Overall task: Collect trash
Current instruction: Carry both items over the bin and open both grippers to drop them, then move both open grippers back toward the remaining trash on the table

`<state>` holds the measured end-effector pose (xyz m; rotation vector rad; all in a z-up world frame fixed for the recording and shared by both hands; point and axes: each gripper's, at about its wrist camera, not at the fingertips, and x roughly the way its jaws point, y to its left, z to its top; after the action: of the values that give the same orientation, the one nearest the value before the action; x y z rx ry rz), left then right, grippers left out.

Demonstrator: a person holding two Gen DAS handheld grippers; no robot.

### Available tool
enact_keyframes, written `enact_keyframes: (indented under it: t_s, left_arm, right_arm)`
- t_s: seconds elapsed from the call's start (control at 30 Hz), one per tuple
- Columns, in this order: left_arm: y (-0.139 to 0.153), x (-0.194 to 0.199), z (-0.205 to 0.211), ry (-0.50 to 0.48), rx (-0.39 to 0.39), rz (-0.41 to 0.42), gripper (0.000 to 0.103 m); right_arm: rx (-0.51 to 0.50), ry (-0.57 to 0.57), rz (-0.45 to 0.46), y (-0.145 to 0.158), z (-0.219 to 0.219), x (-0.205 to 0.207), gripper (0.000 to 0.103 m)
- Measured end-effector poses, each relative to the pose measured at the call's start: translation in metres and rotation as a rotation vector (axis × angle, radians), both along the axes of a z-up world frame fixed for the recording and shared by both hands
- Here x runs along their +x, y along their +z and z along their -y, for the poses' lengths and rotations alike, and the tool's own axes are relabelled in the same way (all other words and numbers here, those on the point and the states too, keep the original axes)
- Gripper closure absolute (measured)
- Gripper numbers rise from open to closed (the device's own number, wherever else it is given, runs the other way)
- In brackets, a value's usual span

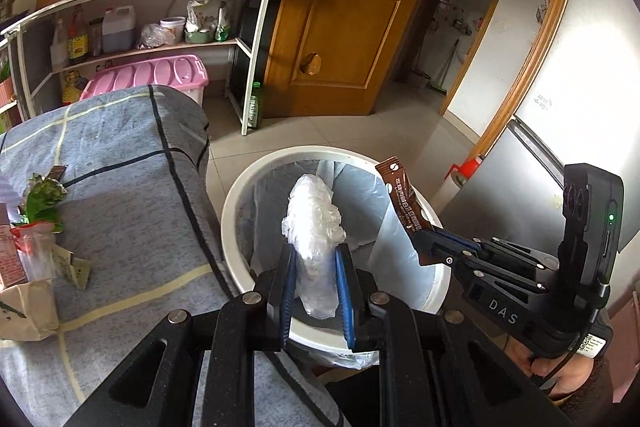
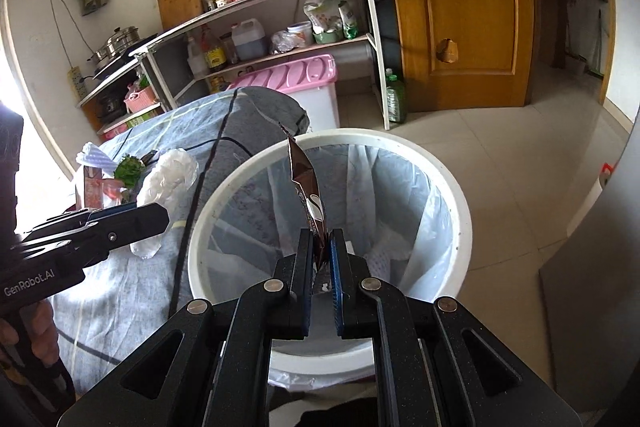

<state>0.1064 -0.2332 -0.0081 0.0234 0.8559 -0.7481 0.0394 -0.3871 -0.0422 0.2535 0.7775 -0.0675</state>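
In the left wrist view, the left gripper (image 1: 316,267) is clamped on a crumpled wad of clear plastic film (image 1: 314,227), its blue-padded fingers (image 1: 290,287) pressing the wad from both sides. The wad stands up between them, over the open mouth of the round white trash bin (image 1: 236,195) lined with a pale translucent bag. The gripper points down at a slant toward the bin. At the right of this view the right gripper (image 1: 424,243) reaches in from the side, closed on the lower end of a brown coffee-stick sachet (image 1: 402,199), which rises over the bin's right rim. A hand (image 1: 560,375) grips its handle at the lower right. To the left, more litter lies on the blue-grey checked cloth covering the table (image 1: 120,187).

In the right wrist view, the right gripper (image 2: 322,255) pinches the sachet (image 2: 306,183) tightly near its bottom; the strip stands upright over the bin's (image 2: 460,195) opening. The left gripper (image 2: 160,219) enters from the left edge with the film (image 2: 168,179) bulging beyond its fingers, above the cloth (image 2: 120,287) just beside the bin's rim.
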Motion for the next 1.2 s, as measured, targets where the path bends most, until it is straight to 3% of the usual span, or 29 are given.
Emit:
enact_keyframes:
  t_s: [0.3,0.47,0.57,0.9,1.2]
  left_arm:
    - [-0.027,0.014,0.026,-0.015,0.036,-0.093,0.081]
    - [-0.033,0.02,0.026,-0.016,0.026,-0.106,0.06]
    - [-0.032,0.022,0.021,-0.005,0.018,-0.106,0.059]
    - [-0.018,0.014,-0.015,0.06,-0.004,-0.064,0.054]
    - [-0.007,0.007,-0.078,0.203,-0.01,-0.018,0.052]
  right_arm:
    - [0.003,-0.035,-0.07,-0.018,0.016,0.008,0.094]
    - [0.011,-0.048,-0.072,-0.017,0.021,0.008,0.08]
    - [0.013,-0.05,-0.063,-0.014,0.02,0.005,0.078]
    - [0.029,-0.016,-0.025,-0.002,-0.003,0.002,0.072]
    - [0.038,0.072,0.015,0.009,-0.047,0.007,0.071]
